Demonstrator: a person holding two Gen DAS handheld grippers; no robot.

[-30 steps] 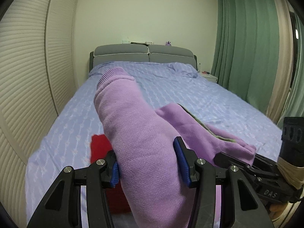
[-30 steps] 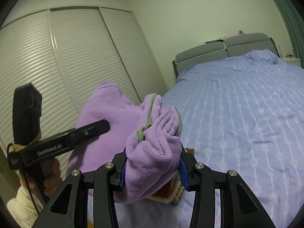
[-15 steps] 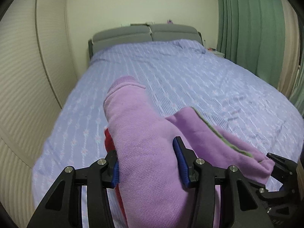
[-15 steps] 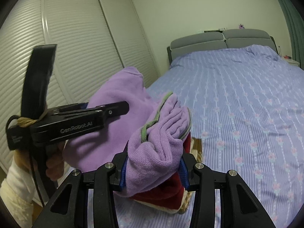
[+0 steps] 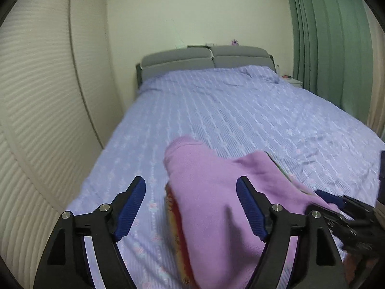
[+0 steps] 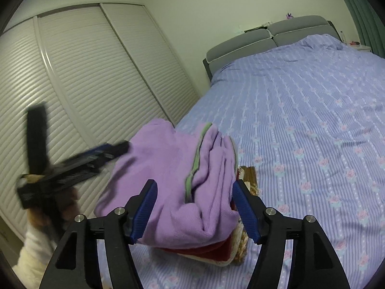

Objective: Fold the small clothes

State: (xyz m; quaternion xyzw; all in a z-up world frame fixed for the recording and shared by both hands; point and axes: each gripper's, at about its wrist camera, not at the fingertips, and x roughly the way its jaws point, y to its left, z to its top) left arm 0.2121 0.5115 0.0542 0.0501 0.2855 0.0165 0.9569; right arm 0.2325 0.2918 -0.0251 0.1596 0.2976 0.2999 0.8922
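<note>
Here, the left gripper (image 5: 191, 207) stands with its blue-padded fingers (image 5: 131, 203) spread wide, holding nothing; the folded purple garment (image 5: 223, 204) lies between and just ahead of them, its right side close to the right pad. The right gripper (image 6: 195, 210) is likewise spread wide and grips nothing, the purple garment (image 6: 173, 178) sitting between its pads with a gap on each side. The garment, edged with a green trim (image 6: 196, 159), rests on top of a stack of folded clothes (image 6: 216, 252) in red and cream tones. The stack lies on the near left part of the bed (image 6: 312, 120), which carries a lilac floral cover. Further off stand the louvred wardrobe doors (image 6: 84, 72), the grey headboard (image 5: 204, 59) and the green curtain (image 5: 329, 36).
</note>
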